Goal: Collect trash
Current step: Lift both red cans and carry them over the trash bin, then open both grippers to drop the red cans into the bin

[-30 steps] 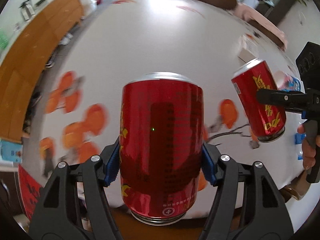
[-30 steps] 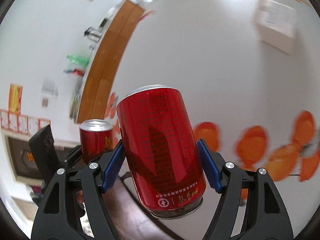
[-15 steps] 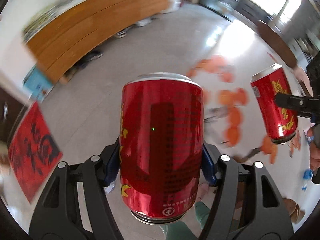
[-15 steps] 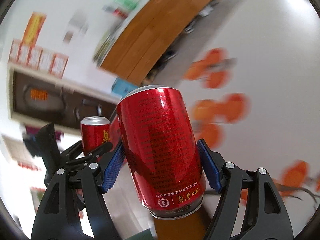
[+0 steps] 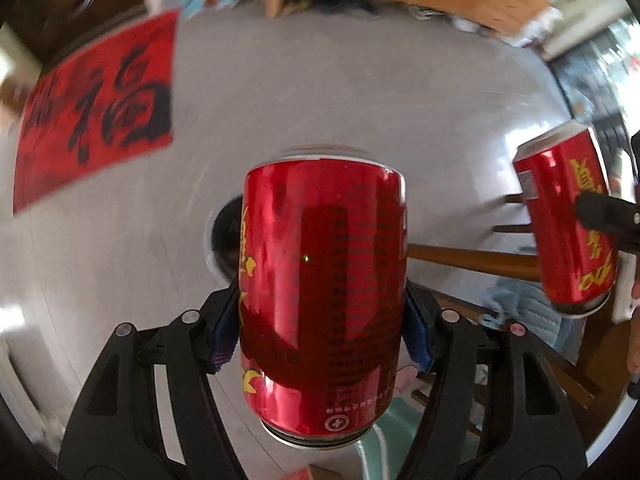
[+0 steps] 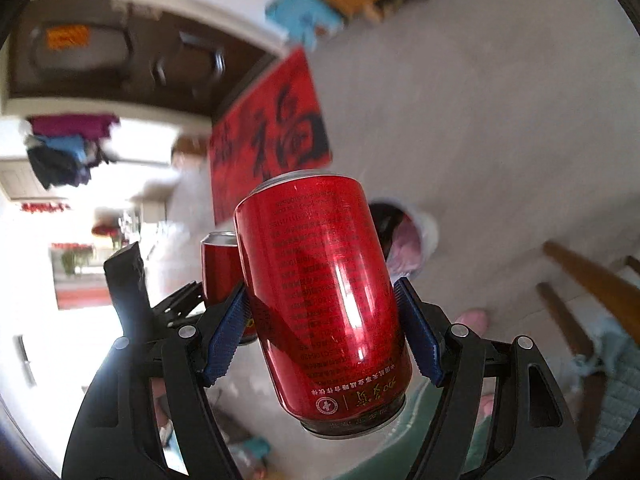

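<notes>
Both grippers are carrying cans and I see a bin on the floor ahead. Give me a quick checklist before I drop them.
1. Left gripper clamped on its red metal drink can: ok.
2. Right gripper clamped on the second red can: ok, though tilted.
3. White-lined round bin in view: ok.
4. Bin mouth directly under either can: cannot tell.
5. Bin has room: cannot tell, pink contents show.
6. Wooden chair clear of the path: cannot tell.
</notes>
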